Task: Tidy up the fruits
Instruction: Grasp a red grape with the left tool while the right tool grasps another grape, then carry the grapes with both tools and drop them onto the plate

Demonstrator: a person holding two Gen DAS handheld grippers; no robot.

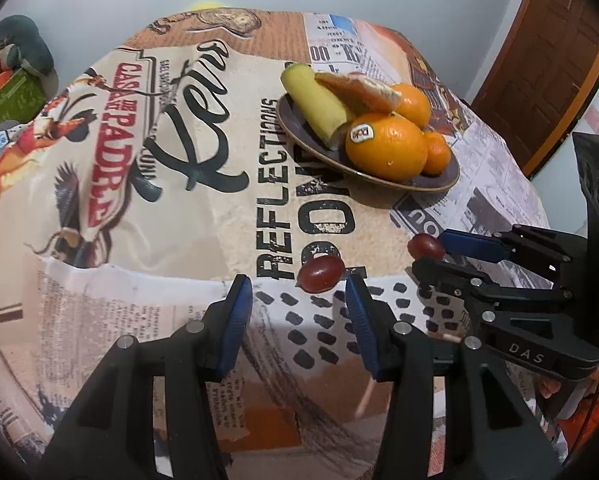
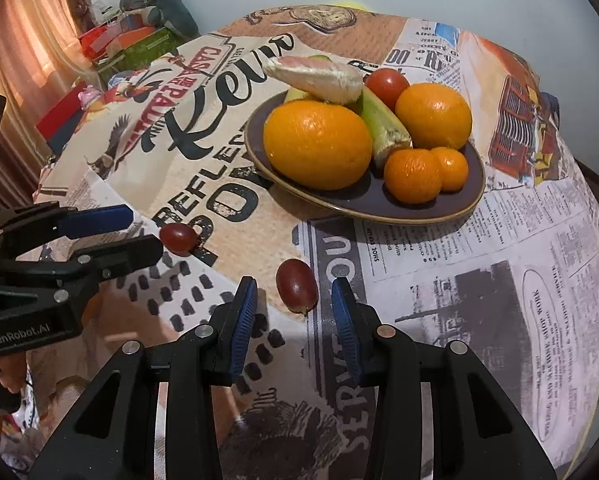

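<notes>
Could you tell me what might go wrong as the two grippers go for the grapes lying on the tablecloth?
1. Each grape is small and round; closing fingers may squash it or send it rolling.
2. The left gripper and right gripper work close together and could collide.
3. The plate is crowded; an added grape might roll off.

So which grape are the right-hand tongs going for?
Find the dark plate piled with oranges, then look down the printed tablecloth toward the camera. Two red grapes lie loose there; it is the grape just ahead of the open right tongs, not the grape by the left tongs.
</notes>
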